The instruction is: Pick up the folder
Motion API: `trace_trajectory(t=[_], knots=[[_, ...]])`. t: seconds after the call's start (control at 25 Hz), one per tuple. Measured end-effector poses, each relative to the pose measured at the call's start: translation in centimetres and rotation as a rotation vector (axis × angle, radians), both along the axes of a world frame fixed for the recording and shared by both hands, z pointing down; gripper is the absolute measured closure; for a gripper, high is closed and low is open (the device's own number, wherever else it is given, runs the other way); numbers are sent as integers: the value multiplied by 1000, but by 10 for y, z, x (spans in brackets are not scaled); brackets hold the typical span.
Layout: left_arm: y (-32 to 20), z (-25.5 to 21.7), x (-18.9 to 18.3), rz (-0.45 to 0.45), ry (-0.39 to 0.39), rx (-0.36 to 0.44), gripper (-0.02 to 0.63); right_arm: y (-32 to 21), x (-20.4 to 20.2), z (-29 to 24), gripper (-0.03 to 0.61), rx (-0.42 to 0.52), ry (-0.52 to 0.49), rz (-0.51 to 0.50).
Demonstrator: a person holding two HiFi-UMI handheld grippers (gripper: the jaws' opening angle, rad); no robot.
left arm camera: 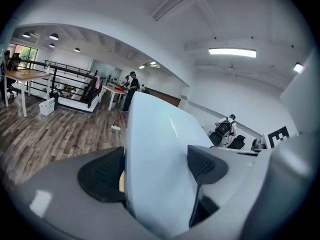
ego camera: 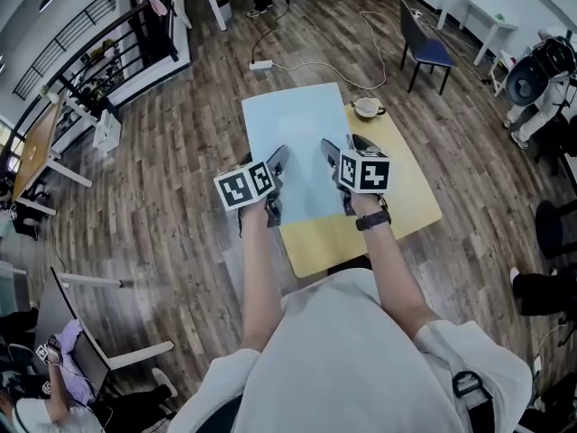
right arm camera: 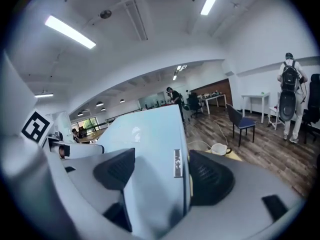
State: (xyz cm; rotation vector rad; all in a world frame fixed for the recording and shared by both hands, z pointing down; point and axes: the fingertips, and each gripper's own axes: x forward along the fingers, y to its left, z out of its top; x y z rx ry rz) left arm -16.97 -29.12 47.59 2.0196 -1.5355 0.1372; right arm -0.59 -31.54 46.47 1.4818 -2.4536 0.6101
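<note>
We hold the blue folder [ego camera: 297, 129] by its near short edge, w/ left gripper [ego camera: 273, 186] & right gripper [ego camera: 340, 174] both clamped on it. Long axis runs straight away from us, over the yellow table [ego camera: 410, 192]; both grippers equally near.

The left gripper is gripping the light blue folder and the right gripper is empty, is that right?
Not quite. The right gripper isn't empty: the right gripper view shows its jaws shut on the light blue folder too. The left gripper does grip it.
</note>
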Motion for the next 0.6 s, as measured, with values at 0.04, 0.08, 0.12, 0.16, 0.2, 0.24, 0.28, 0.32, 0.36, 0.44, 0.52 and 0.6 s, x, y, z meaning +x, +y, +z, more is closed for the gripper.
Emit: trace_trajectory(t=[0.04,0.08,0.12,0.16,0.2,0.24,0.28,0.32,0.36,0.44,0.52,0.6], knots=[[0,-9,-1,1,-9,24,227,1,-1,-8,267,23,-3,1],[0,-17,-1,3,-18,48,227,1,-2,-16,267,46,-6,4],[1,-23,-2,3,-27,71,227,3,-2,-22,267,68,-8,6],[2,-29,-2,1,-33,91,227,4,-2,-29,267,92,-10,6],[4,-34,-3,-3,-37,109,227,6,-2,-35,267,117,-12,4],[5,-39,-3,-7,-39,130,227,7,-3,-41,267,144,-13,-1],[7,-45,-4,-10,-42,152,227,8,-4,-47,267,169,-16,-7],[8,-50,-5,-13,-45,174,227,9,-5,-53,267,192,-20,-12],[8,-56,-6,-14,-50,194,227,10,-6,-59,267,210,-23,-16],[9,-66,-7,-14,-58,228,227,12,-8,-69,267,243,-24,-22],[10,-76,-8,-16,-71,260,227,14,-10,-78,265,282,-17,-24],[11,-86,-10,-17,-86,298,227,17,-12,-88,265,322,-10,-25]])
